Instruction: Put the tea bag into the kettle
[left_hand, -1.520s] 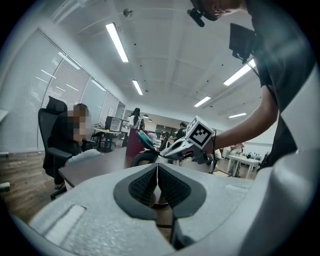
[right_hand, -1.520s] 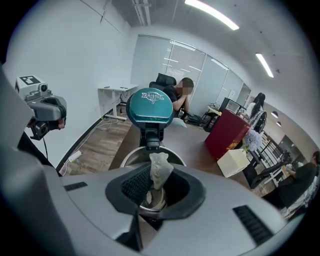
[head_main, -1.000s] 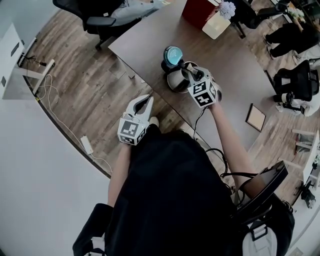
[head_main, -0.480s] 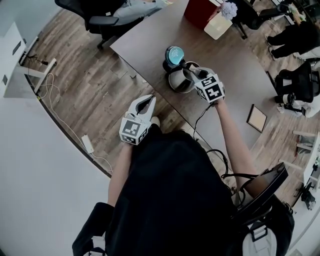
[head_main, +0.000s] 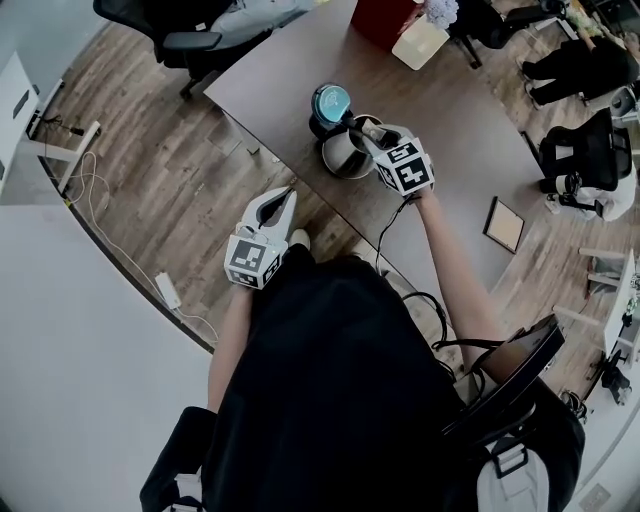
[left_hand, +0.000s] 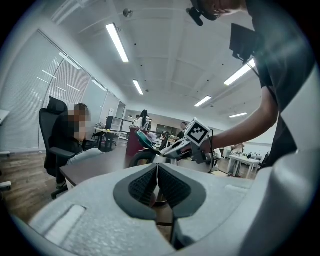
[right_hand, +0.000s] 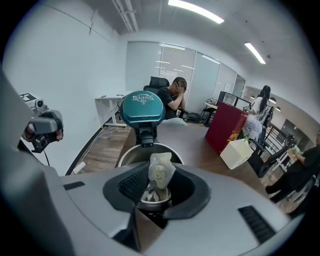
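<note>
The steel kettle (head_main: 343, 157) stands on the brown table (head_main: 450, 120), its teal lid (head_main: 330, 102) flipped up. My right gripper (head_main: 366, 131) hangs over its open mouth, pointing down into it. In the right gripper view a pale tea bag (right_hand: 161, 171) stands between the pads (right_hand: 134, 183) above the kettle rim (right_hand: 129, 152). These jaws have just been opening, and the bag leans on the left pad with a gap beside the other. My left gripper (head_main: 284, 197) hovers off the table's near edge, shut with nothing in it (left_hand: 157, 186).
A red box (head_main: 385, 15) and a white box (head_main: 420, 42) sit at the table's far end. A dark framed panel (head_main: 503, 225) lies on the right. Office chairs (head_main: 585, 150) and a seated person (left_hand: 67, 137) surround the table. A cable (head_main: 385, 235) trails off the near edge.
My right gripper has rolled about its own line over the kettle mouth, its marker cube now facing differently. The left gripper has stayed where it was.
</note>
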